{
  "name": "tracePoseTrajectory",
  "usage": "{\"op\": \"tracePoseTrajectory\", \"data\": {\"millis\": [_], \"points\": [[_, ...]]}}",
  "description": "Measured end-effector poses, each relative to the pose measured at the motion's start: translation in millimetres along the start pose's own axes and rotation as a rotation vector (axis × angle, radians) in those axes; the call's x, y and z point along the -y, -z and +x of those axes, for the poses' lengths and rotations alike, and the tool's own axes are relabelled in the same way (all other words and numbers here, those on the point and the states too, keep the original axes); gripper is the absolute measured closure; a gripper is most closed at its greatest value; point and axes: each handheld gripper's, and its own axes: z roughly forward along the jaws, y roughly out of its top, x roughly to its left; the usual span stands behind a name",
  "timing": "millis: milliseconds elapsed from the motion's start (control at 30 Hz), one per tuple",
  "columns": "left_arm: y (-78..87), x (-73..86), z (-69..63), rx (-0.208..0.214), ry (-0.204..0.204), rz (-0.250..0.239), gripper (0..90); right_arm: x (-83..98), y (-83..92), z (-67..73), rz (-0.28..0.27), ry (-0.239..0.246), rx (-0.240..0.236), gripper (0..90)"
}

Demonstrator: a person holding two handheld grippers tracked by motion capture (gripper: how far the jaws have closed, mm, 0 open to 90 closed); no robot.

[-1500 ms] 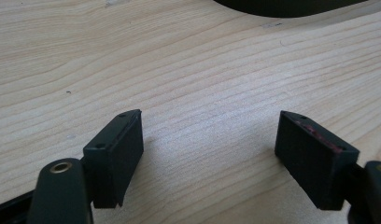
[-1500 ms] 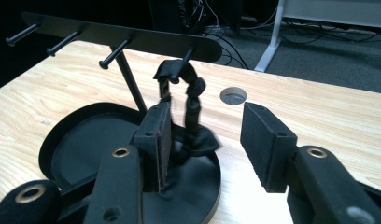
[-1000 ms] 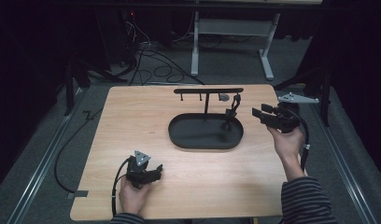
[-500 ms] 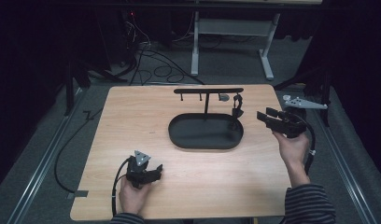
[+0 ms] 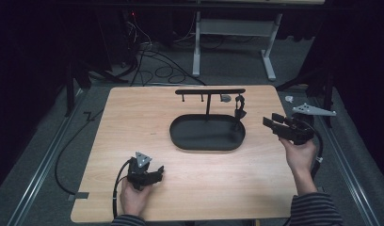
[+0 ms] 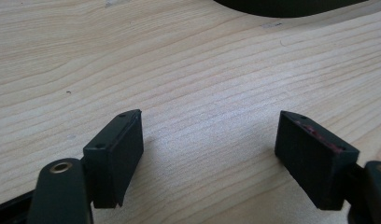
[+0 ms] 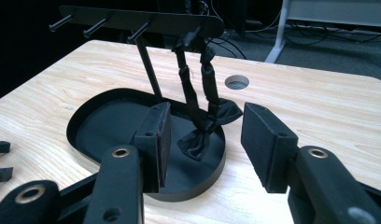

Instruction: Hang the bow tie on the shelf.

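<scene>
I hold the right gripper (image 5: pixel 274 122) off the right end of the black tray (image 5: pixel 180 136), jaws standing well apart with nothing between them; the black bow tie (image 7: pixel 208 126) hangs straight ahead of it, dangling by its strap from the last peg at the right end of the hanger bar (image 5: pixel 210 91); in the right gripper view the bow sits framed in the gap between my two pads (image 7: pixel 153 140), low over the tray's near rim but farther off, not yet reached. The tie's long axis runs up and down, strap above and bow below, so I judge the approach to be level and forward, toward the stand, with the jaws closing across the strap or the knot. The right hand (image 5: pixel 300 155) is by far the nearer; the tie is on its side of the tray. My left gripper (image 5: pixel 155 173) rests low on the wooden table (image 5: pixel 133 117) near the front edge, well apart from the stand; in the left gripper view its jaws are spread wide over bare wood, empty, the tray's edge (image 6: pixel 291 7) far ahead.
</scene>
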Motion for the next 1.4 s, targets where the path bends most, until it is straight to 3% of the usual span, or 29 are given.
{"op": "tracePoseTrajectory", "data": {"millis": [933, 1400], "points": [[0.0, 0.0, 0.0, 0.0, 0.0, 0.0, 24.1, 26.1, 40.7, 4.9, -0.032, -0.019, -0.016, 54.0], [0.0, 0.0, 0.0, 0.0, 0.0, 0.0, 24.1, 47.3, 46.7, 9.0, -0.022, -0.037, -0.026, 53.6]]}}
